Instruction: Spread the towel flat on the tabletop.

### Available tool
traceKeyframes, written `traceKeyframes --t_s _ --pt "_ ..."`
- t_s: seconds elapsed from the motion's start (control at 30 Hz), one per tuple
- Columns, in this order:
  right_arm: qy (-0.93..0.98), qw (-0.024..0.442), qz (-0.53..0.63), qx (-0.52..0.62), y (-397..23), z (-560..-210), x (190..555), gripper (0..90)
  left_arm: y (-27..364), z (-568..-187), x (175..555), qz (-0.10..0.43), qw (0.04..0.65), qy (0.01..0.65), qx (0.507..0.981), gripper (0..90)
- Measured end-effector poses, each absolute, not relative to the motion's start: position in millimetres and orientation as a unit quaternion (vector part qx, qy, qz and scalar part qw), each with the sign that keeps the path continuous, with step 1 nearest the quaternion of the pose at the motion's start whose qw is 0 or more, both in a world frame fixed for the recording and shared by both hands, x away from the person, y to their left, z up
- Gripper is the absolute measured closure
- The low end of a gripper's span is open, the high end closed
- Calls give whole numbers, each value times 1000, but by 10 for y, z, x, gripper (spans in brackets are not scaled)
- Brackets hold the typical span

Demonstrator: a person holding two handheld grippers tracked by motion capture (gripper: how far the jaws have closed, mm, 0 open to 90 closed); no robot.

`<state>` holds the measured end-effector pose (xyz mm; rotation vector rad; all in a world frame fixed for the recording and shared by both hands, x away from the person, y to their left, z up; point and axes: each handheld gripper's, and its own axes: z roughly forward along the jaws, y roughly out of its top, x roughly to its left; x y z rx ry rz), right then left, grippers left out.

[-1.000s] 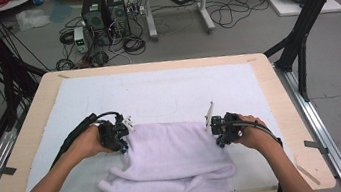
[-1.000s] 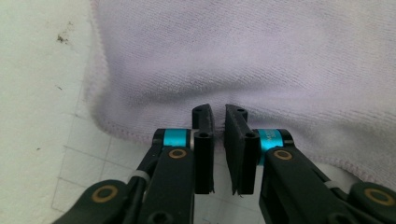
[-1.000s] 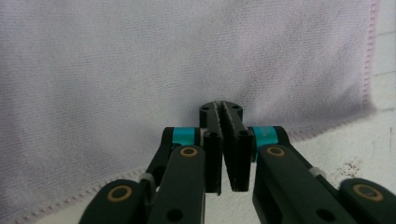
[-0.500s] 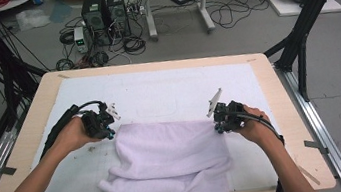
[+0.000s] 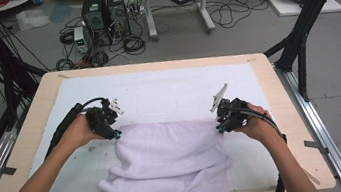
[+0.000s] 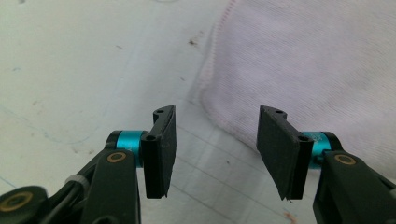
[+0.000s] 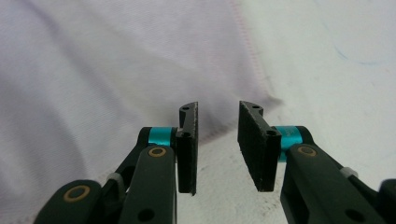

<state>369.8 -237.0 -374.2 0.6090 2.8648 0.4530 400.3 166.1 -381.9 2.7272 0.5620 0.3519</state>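
High view: towel (image 5: 168, 164) lies folded over at near half of table (image 5: 269, 92), far edge squared off between both tools. Left gripper (image 5: 115, 133) & right gripper (image 5: 219, 128), a sec ago pinching the far corners, have just been opening; jaws now apart, nothing between them, both clear of cloth. Judgement: fold laid down, corners released; next prob. a regrip.

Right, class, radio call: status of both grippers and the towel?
Left gripper and right gripper just opened, nothing between jaws. Towel folded, released on table. Nothing obstructing.
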Motion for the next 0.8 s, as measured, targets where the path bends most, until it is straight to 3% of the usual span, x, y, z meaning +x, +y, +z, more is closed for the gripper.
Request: traceKeyframes --t_s 0.17,0.33,0.43,0.53,0.63,0.8 --pt "939 114 168 276 -2410 -3754 3839 635 1604 -3901 4095 117 165 209 957 461" --pt "923 101 164 331 -2393 -3849 3985 644 1519 -4001 4157 108 155 207 960 531" --pt "920 84 149 352 -2373 -3935 4056 712 1476 -4061 4169 98 144 209 962 655" --pt "916 50 139 372 -2375 -3992 4110 895 1458 -4070 4166 88 136 211 964 801" --pt "915 49 114 383 -2357 -4020 4121 900 1472 -4048 4157 90 136 219 962 865" --pt "905 59 150 395 -2407 -3947 4111 891 1506 -3998 4147 96 138 220 961 872"
